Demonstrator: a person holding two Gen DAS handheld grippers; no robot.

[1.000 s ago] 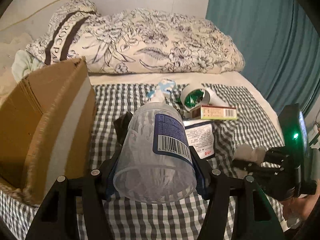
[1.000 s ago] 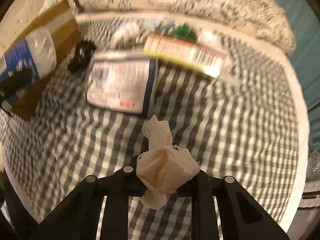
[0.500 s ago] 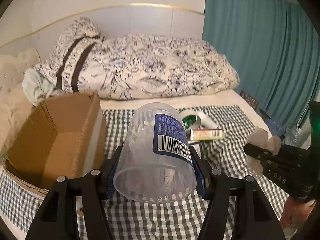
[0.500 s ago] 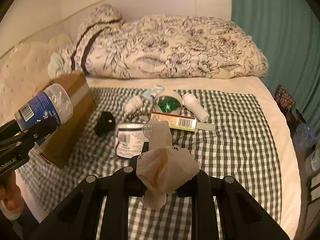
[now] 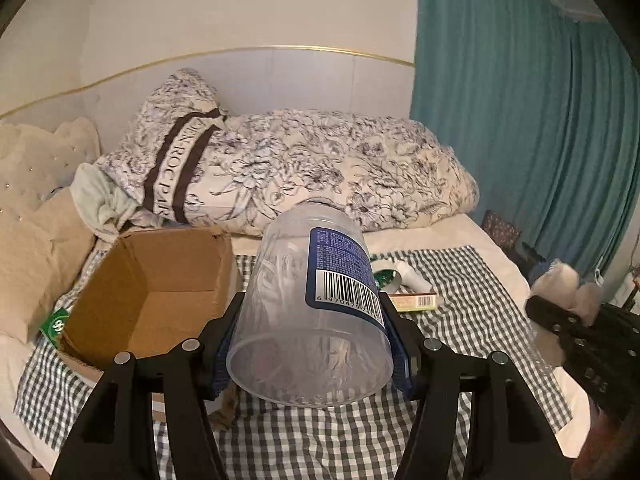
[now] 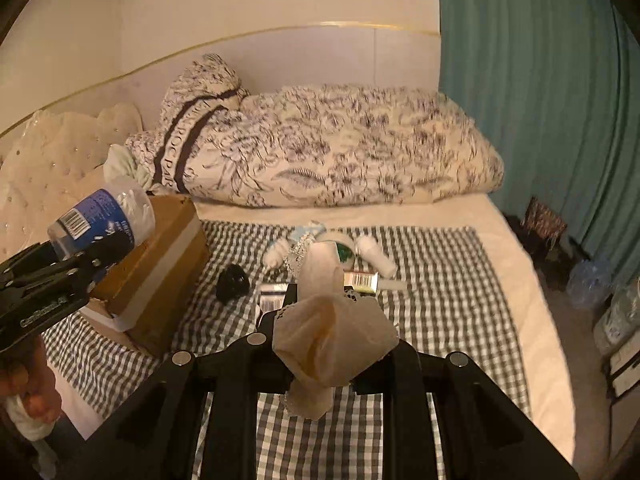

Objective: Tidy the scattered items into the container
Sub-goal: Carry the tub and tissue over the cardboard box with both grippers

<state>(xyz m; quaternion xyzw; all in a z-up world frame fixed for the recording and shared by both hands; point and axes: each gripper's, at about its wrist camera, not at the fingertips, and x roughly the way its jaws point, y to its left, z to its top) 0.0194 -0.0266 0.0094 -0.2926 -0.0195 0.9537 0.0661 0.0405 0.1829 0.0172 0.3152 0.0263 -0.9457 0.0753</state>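
a clear plastic tub with a blue barcode label is clamped between the jaws of the left gripper, base toward the camera, held above the checked cloth and just beside the open cardboard box. the box is seen empty inside, its near flap folded out. a crumpled beige lace-edged cloth is pinched in the nearly closed jaws of the right gripper, with one end hanging below the fingers and another standing up. further off on the checked cloth are scattered a black clip-like item, a white pouch with a barcode, a long carton, a tape roll with green inside, and two small white bottles. behind these a floral duvet is piled against the headboard, and a teal curtain hangs to the right.
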